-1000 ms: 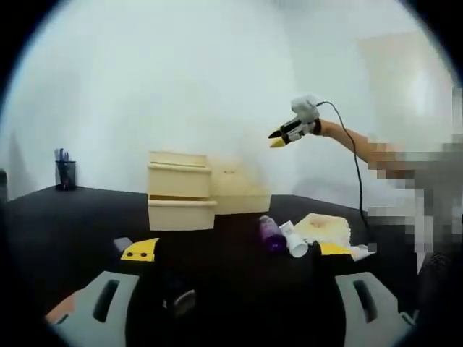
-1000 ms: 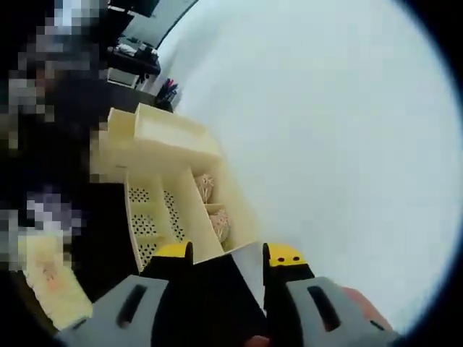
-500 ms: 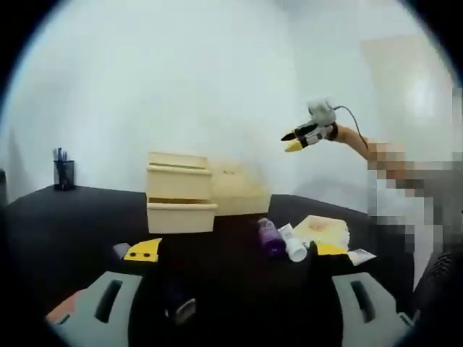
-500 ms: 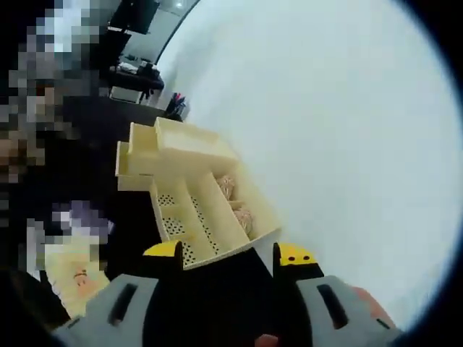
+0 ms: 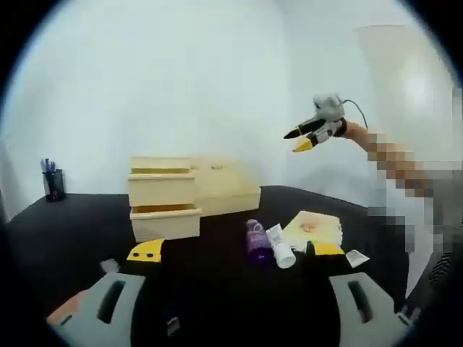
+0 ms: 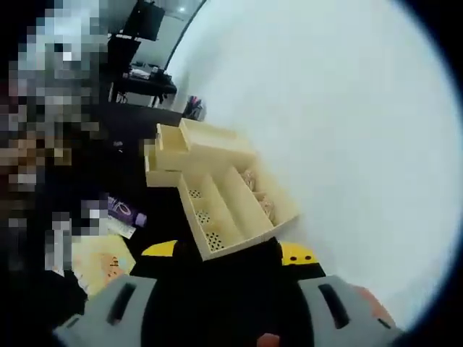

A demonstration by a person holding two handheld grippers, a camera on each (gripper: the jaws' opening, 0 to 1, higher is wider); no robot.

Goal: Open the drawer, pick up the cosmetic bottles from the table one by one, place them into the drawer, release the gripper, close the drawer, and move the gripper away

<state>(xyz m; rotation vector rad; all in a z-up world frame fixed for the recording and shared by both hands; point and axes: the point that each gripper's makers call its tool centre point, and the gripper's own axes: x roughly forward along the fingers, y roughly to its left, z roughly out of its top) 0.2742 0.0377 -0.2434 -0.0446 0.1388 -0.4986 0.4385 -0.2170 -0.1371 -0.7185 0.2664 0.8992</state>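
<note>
A purple cosmetic bottle (image 5: 255, 238) and a white tube (image 5: 278, 246) lie side by side on the black table, just beyond my left gripper (image 5: 236, 250), which is open and holds nothing. The cream drawer unit (image 5: 163, 206) stands further back to the left, its lower drawer front set slightly forward. My right gripper (image 5: 304, 134) hangs high in the air at the right, on a person's arm. In the right gripper view, my right gripper (image 6: 228, 253) is open and empty, looking down on the drawer unit (image 6: 195, 143) and the purple bottle (image 6: 124, 211).
A cream compartment organizer (image 6: 231, 210) adjoins the drawer unit, also seen as a low box (image 5: 224, 189). A yellow packet (image 5: 312, 228) and a small sachet (image 5: 356, 256) lie right of the bottles. A pen cup (image 5: 51, 184) stands at the far left.
The right gripper has risen and drifted right in the air. Its view has swung, so the purple bottle and more of the table now show. The left view has shifted slightly.
</note>
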